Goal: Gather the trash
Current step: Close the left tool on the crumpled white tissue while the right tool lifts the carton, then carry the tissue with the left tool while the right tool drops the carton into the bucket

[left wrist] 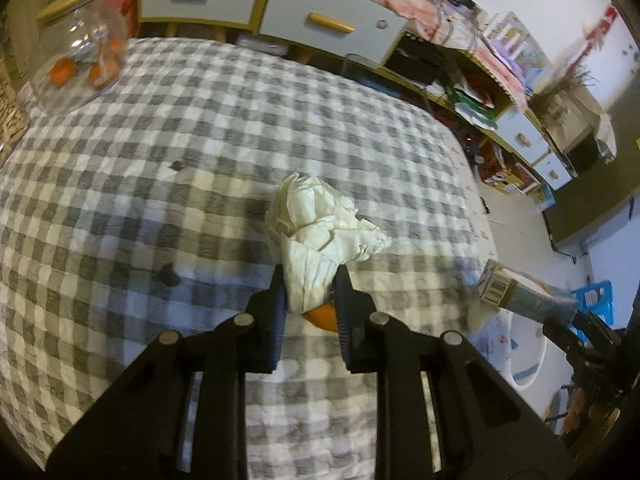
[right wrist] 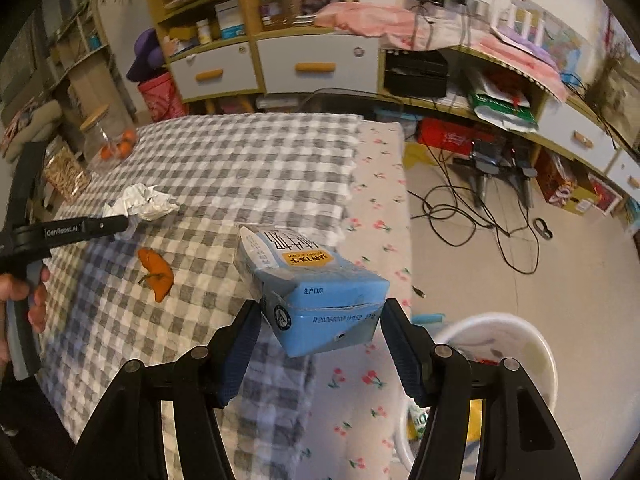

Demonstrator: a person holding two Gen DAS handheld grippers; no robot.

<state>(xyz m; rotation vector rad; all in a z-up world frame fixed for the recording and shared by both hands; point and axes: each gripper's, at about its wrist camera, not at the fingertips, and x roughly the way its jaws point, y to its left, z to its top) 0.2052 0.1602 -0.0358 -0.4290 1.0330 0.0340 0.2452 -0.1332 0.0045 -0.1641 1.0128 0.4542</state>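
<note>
My left gripper (left wrist: 310,276) is shut on a crumpled white tissue (left wrist: 320,224) and holds it over the checked tablecloth (left wrist: 160,160). An orange peel (left wrist: 322,318) lies on the cloth just beneath its fingers; the peel also shows in the right wrist view (right wrist: 157,270), as does the tissue (right wrist: 140,200). My right gripper (right wrist: 320,312) is shut on a blue milk carton (right wrist: 308,280), held near the table's right edge, above and left of a white trash bin (right wrist: 532,344). The carton also shows in the left wrist view (left wrist: 524,294).
A glass jar (left wrist: 80,52) with oranges and a wooden lid stands at the table's far left corner. Cabinets with drawers (right wrist: 280,64) line the back wall. Cables (right wrist: 472,216) lie on the floor at the right. The bin holds some trash.
</note>
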